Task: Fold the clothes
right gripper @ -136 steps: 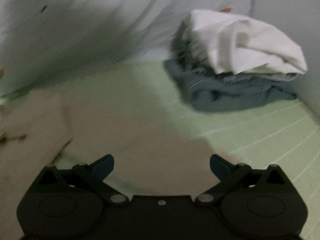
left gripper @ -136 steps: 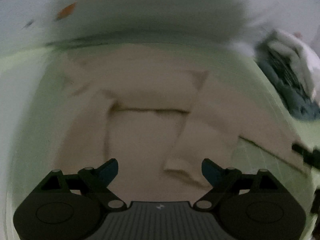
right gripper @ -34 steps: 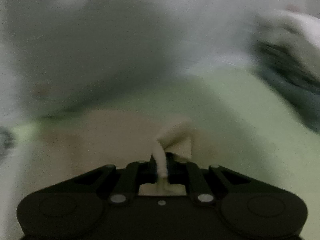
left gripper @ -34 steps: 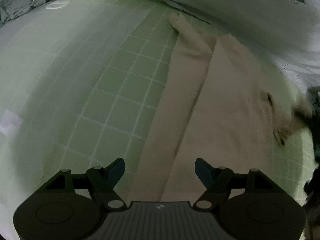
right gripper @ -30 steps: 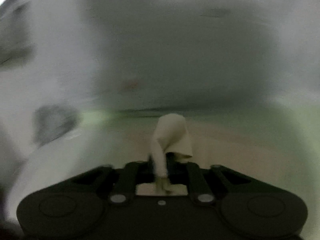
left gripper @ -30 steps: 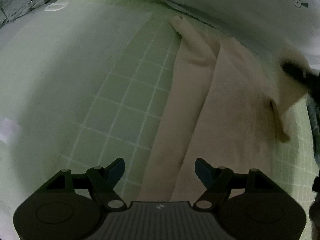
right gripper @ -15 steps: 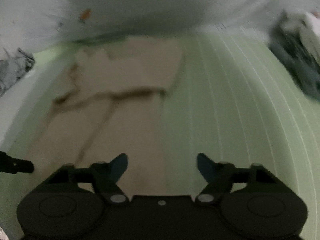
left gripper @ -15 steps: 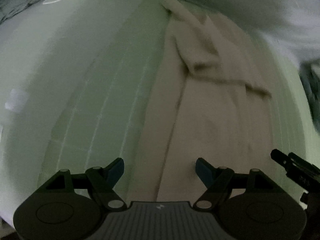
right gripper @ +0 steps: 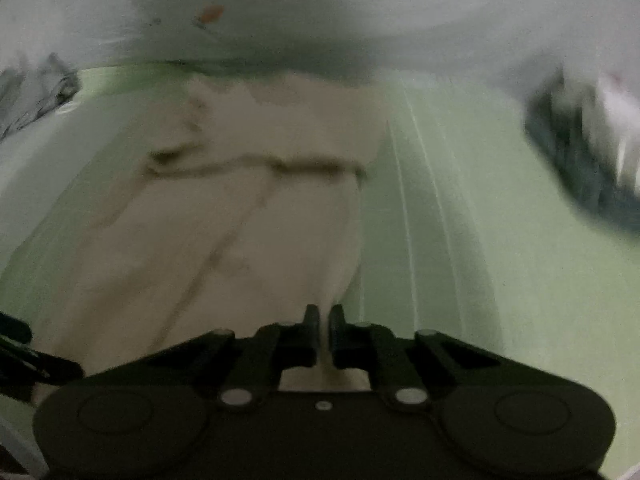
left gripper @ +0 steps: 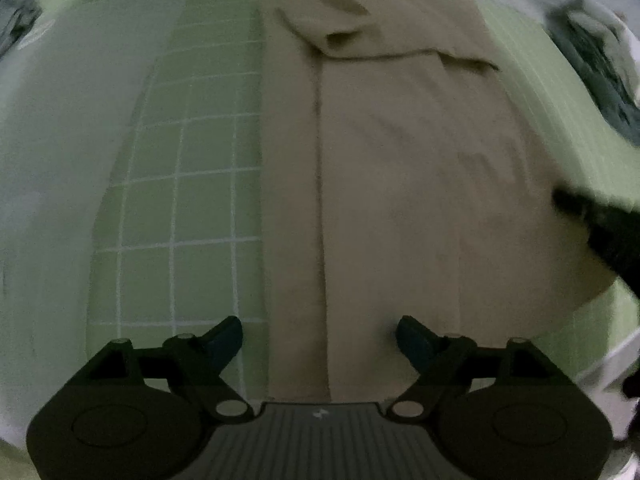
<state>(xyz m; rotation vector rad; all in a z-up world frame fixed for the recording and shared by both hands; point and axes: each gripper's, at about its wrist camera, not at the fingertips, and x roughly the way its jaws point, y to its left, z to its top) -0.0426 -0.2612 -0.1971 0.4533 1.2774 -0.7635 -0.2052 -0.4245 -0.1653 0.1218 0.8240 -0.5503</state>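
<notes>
- The beige garment [left gripper: 400,184] lies flat on the green checked sheet [left gripper: 192,208], folded lengthwise, its far end doubled back toward 12 o'clock.
- The left hand-held gripper [left gripper: 319,334] hangs wide open over the garment's near end, holding nothing.
- The right hand-held gripper [right gripper: 324,330] is nearly closed, pinching the garment's near edge.
- A dark clothes pile [right gripper: 580,160] sits at 2 o'clock.

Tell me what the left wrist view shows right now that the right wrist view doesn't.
Only the left wrist view shows the left gripper open over the beige garment, and the sheet's white grid squares. Only the right wrist view shows the right gripper shut on the beige garment's near edge, plus an orange mark on the pale backdrop. Both show the garment lying on the green sheet and the dark clothes pile to the right.
</notes>
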